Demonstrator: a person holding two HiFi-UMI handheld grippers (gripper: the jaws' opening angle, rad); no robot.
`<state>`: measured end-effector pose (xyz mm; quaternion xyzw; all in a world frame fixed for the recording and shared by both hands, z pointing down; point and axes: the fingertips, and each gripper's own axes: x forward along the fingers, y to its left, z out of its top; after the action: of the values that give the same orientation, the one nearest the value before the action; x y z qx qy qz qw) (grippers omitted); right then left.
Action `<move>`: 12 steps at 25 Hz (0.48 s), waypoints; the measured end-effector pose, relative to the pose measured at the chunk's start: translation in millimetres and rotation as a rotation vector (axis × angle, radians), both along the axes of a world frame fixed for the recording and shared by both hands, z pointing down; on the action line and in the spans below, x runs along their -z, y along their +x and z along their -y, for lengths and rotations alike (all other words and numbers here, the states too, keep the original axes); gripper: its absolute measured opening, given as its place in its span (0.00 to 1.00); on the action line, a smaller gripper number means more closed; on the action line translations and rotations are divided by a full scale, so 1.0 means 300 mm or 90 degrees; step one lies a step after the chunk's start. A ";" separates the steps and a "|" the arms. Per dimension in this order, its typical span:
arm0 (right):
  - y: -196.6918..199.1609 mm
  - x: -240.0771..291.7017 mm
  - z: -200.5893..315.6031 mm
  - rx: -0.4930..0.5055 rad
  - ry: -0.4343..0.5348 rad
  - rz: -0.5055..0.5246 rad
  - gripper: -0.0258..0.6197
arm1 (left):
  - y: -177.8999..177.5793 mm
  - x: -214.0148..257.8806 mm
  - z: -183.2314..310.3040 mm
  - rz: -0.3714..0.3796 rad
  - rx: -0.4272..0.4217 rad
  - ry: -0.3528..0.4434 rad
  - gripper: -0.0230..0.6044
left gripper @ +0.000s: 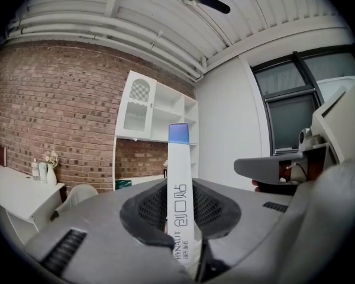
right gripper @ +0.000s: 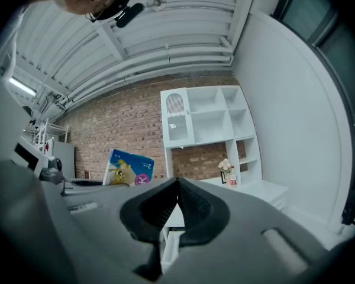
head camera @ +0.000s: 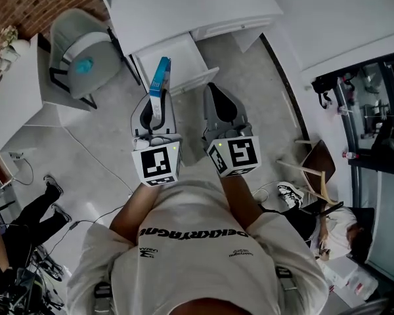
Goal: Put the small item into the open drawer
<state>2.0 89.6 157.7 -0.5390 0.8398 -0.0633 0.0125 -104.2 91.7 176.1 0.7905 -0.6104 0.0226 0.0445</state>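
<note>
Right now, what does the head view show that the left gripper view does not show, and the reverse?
Only the head view: the open drawer of the white desk, ahead of the left gripper. Only the left gripper view: the brick wall, the white shelf unit and the window. Both: the slim blue-topped box, clamped upright between that gripper's fingers.

The open drawer (head camera: 174, 61) is seen at 12 o'clock, under the worktop (head camera: 197, 5); a chair (head camera: 79, 51) is placed at 10 o'clock; the box (head camera: 160, 77) is held in the left tongs (head camera: 157, 104).
</note>
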 end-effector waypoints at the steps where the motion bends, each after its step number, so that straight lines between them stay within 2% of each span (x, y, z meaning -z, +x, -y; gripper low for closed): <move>1: -0.002 -0.005 0.021 -0.002 -0.003 -0.001 0.04 | -0.001 -0.007 0.022 -0.001 -0.002 -0.004 0.14; 8: 0.015 -0.087 0.191 -0.012 -0.037 -0.001 0.04 | 0.026 -0.109 0.187 0.006 -0.014 -0.047 0.14; 12: 0.025 -0.150 0.308 0.018 -0.055 0.017 0.04 | 0.061 -0.162 0.296 0.012 -0.011 -0.063 0.14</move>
<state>9.6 -2.7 202.8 -0.5260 0.8438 -0.1067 -0.0003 -86.1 2.8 224.7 0.7925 -0.6019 0.0609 0.0773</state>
